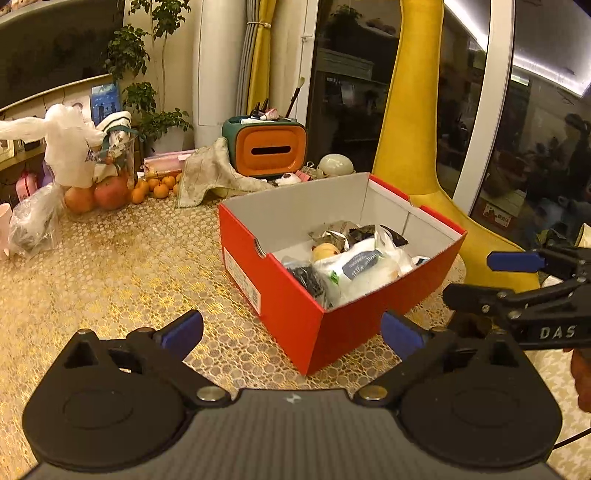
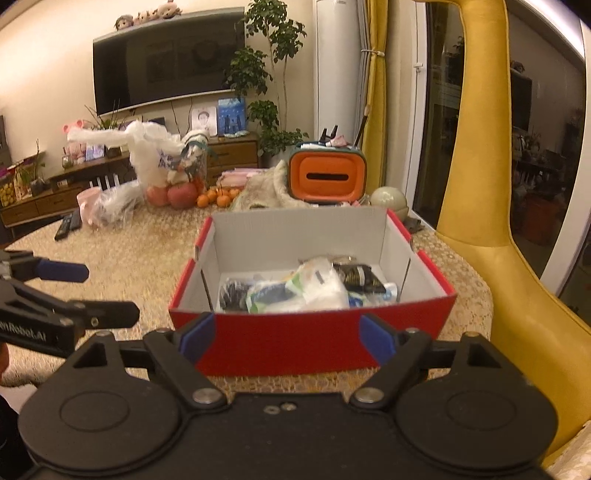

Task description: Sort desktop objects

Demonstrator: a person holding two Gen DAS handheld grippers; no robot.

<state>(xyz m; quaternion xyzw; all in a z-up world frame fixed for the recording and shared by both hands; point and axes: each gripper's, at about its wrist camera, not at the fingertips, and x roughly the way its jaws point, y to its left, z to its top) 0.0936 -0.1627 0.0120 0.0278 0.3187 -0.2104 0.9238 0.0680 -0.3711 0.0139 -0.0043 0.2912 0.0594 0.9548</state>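
The left hand-held gripper and right hand-held gripper are hovering wide open and empty before the red box at centre frame, risking shoving it across the worktop.

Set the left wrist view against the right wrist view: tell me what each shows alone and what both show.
Only the left wrist view: the dark window with room reflections. Only the right wrist view: the wall-mounted black television, soft toys on top of it and black remote controls on the table. Both: the open red cardboard box holding packets, the orange and green tissue holder, the oranges, the yellow chair.
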